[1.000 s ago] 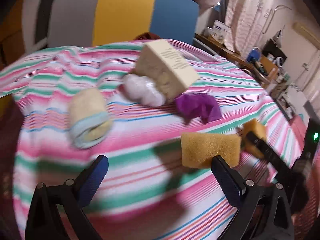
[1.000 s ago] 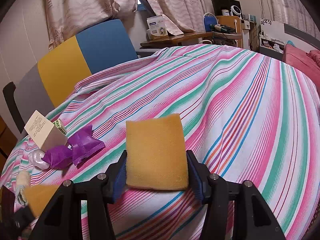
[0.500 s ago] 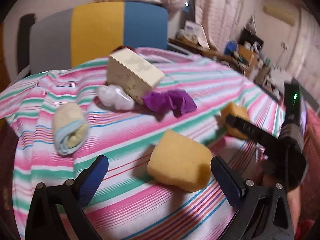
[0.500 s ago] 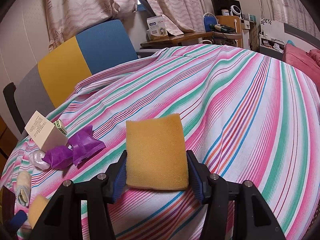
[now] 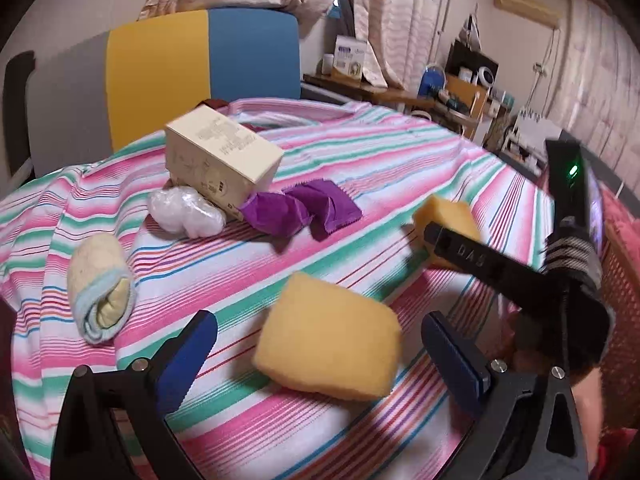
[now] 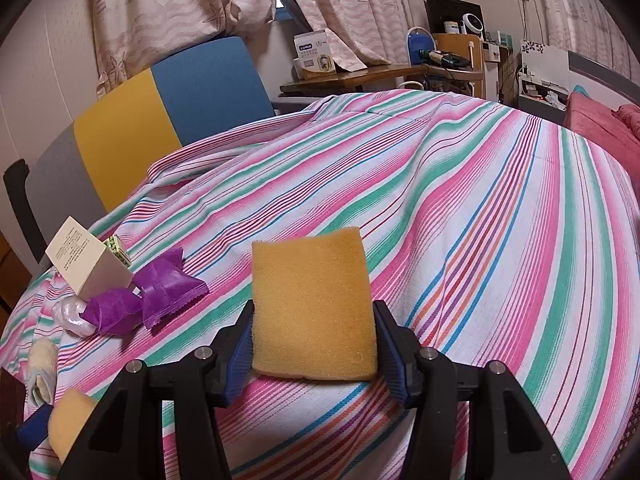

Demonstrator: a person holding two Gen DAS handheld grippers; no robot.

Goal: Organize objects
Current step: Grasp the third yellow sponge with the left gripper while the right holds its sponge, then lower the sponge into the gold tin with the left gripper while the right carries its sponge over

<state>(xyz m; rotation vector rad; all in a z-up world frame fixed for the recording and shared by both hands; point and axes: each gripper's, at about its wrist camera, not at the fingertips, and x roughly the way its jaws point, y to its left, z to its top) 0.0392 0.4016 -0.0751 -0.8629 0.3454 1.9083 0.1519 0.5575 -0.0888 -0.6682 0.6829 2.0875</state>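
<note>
From my left wrist camera, going left to right: a rolled towel [image 5: 100,292], cream with a pale blue edge, lies on the striped cloth [image 5: 380,168] at the far left. Further back and to its right sits a crumpled white plastic wad [image 5: 186,214], touching a cream cardboard box [image 5: 222,160] that stands tilted. A crumpled purple cloth [image 5: 304,210] lies against the box's lower right corner. Closer to me, a yellow sponge [image 5: 330,350] rests on the cloth between the blue pads of my left gripper [image 5: 320,364]. The jaws stand wide apart and neither pad touches the sponge. To the right, my right gripper [image 5: 444,236] reaches in from the side, clamped on a second yellow sponge [image 5: 452,212]. Behind the table stands a chair [image 5: 200,64] with grey, yellow and blue panels.

From my right wrist camera, left to right: the first yellow sponge [image 6: 70,420] shows at the bottom left corner, with a blue pad of the left gripper just beside it. Above it are the towel [image 6: 40,364], the white wad [image 6: 70,314], the box [image 6: 86,258] and the purple cloth [image 6: 152,296], close together. In the centre, my right gripper [image 6: 314,346] holds the second sponge [image 6: 312,304] upright, both blue pads pressed on its lower sides. The striped cloth [image 6: 500,220] fills the right side.
</note>
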